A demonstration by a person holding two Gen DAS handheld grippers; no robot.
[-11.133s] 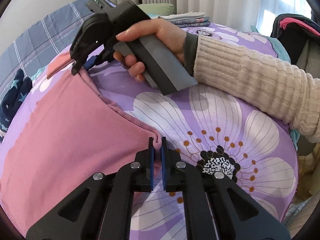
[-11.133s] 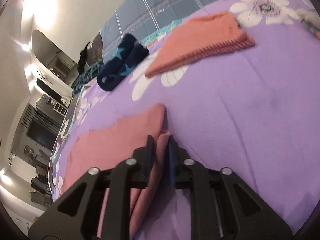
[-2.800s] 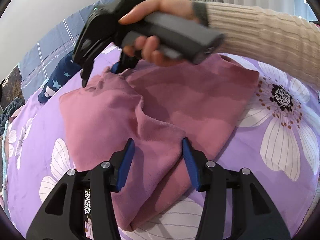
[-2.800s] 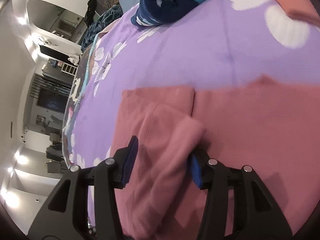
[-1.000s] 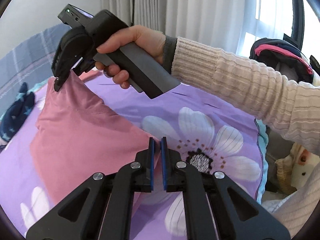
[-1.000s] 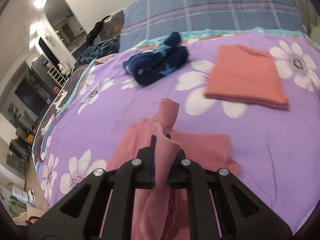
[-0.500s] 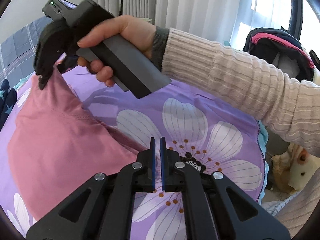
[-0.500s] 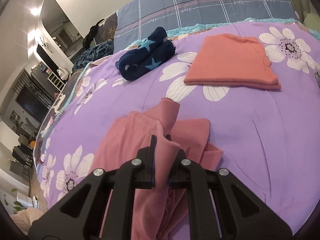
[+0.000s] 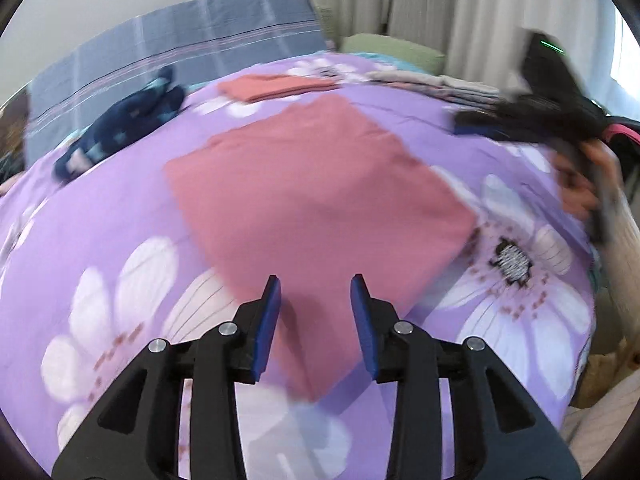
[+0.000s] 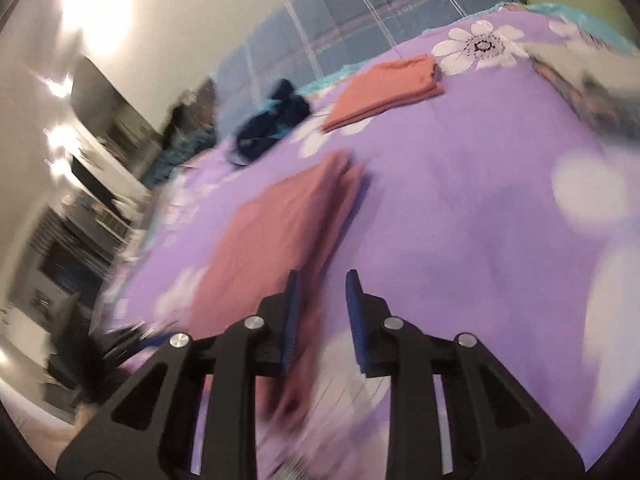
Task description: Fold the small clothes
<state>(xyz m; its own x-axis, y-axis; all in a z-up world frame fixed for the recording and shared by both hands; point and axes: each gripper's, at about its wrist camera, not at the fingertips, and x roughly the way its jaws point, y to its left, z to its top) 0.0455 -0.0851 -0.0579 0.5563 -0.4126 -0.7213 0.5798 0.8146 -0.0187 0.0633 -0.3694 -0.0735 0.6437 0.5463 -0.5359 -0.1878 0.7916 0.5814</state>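
Observation:
A pink garment (image 9: 316, 200) lies folded flat on the purple flowered bedspread (image 9: 80, 216). My left gripper (image 9: 315, 304) hovers over its near corner; its jaws are opening and grip nothing. In the right wrist view the same pink garment (image 10: 280, 232) stretches away from my right gripper (image 10: 320, 304), whose jaws are opening above the cloth's near edge, pads apart from it. The right gripper (image 9: 520, 116) also appears blurred at the right of the left wrist view, held in a person's hand (image 9: 588, 188).
A folded orange garment (image 10: 384, 92) and a bundled navy star-print garment (image 10: 272, 128) lie further up the bed. A stack of folded clothes (image 9: 436, 84) and a green pillow (image 9: 392, 50) sit near the curtains. A grey checked sheet (image 9: 180, 56) covers the head end.
Both grippers let go of the pink garment, which now lies flat. Their jaws went from shut to apart, and both views swung quickly, with the right gripper moving off to the right.

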